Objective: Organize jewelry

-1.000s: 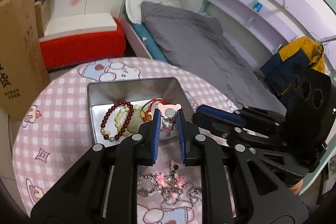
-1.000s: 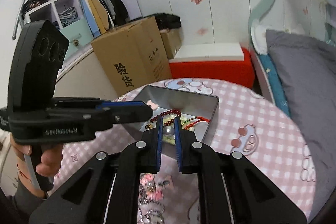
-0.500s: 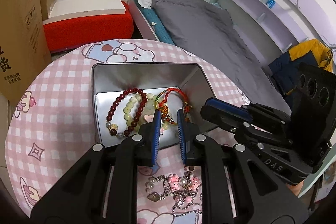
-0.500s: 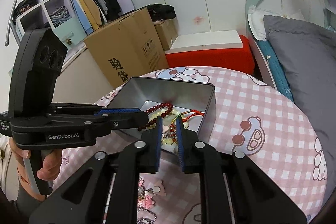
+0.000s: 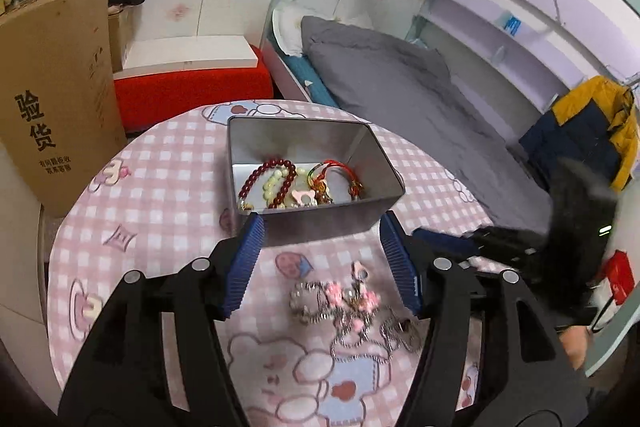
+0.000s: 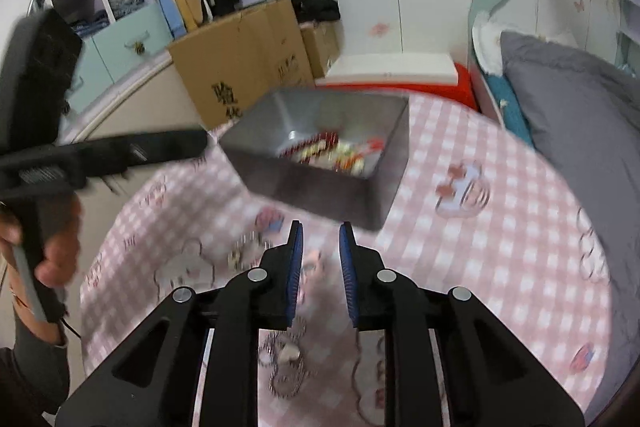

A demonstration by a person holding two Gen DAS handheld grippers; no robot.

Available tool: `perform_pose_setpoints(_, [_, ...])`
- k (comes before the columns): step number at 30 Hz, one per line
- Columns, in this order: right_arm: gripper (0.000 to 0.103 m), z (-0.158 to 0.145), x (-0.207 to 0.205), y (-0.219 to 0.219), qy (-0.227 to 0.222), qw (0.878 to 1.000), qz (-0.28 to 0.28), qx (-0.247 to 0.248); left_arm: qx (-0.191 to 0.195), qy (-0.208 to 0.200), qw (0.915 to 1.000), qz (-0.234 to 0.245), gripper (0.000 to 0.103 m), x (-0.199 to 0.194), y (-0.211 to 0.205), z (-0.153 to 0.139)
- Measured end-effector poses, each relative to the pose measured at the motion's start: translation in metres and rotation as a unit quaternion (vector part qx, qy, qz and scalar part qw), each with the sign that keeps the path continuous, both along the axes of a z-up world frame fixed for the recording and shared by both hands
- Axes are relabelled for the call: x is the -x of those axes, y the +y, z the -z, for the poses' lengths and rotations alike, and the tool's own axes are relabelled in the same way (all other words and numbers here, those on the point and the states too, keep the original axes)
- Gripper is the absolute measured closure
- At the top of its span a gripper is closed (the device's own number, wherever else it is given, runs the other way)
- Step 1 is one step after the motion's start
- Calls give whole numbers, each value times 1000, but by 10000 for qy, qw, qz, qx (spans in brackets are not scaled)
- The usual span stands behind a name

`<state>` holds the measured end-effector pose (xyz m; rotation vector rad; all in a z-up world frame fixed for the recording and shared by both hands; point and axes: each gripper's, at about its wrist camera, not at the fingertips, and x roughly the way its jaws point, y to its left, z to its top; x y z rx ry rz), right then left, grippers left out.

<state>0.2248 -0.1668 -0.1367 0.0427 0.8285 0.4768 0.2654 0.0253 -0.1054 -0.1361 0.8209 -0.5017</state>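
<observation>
The left tongs [image 5: 320, 259] stood wide apart with nothing between the blue pads — the jaws had just been opening, and they hung over the pink checked table [image 5: 160, 187], just in front of the near wall of the metal tin [image 5: 320, 223]. Inside the tin lay a dark red bead bracelet [image 5: 264, 179], a pale green bead bracelet [image 5: 276, 183], a red cord bracelet [image 5: 340, 171] and a small pink bear-shaped charm [image 5: 302, 197], all bunched toward the near side. On the table in front of the tin, between and below the left pads, sat a tangle of silver chains with pink charms [image 5: 348, 303], not touched by either pad.

The right tongs [image 6: 321, 243] were parted only a little (the jaws had just been opening too) and held nothing; through the narrow gap the table showed, and the chain tangle lay beneath them, blurred. The tin sat just beyond their tips, its contents smeared by motion. At the left of that view a hand [image 6: 48, 251] gripped the handle of the other tool. A cardboard box [image 5: 52, 99] stood beside the table, and a bed with a grey cover [image 5: 400, 95] lay behind it.
</observation>
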Motion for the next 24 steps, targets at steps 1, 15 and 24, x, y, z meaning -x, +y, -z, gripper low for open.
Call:
perform_pose_setpoints(1, [82, 6, 2, 2, 52, 10000, -1, 80, -27, -55, 10000, -53, 43, 4, 3, -1])
perform_pose_setpoints(15, [69, 38, 21, 35, 279, 9971, -415, 576, -10, 268, 9991, -323, 43, 38, 28, 31])
perform_pose_setpoints(24, [68, 40, 9, 42, 205, 9962, -471, 705, -73, 330, 9992, -236, 43, 44, 26, 38])
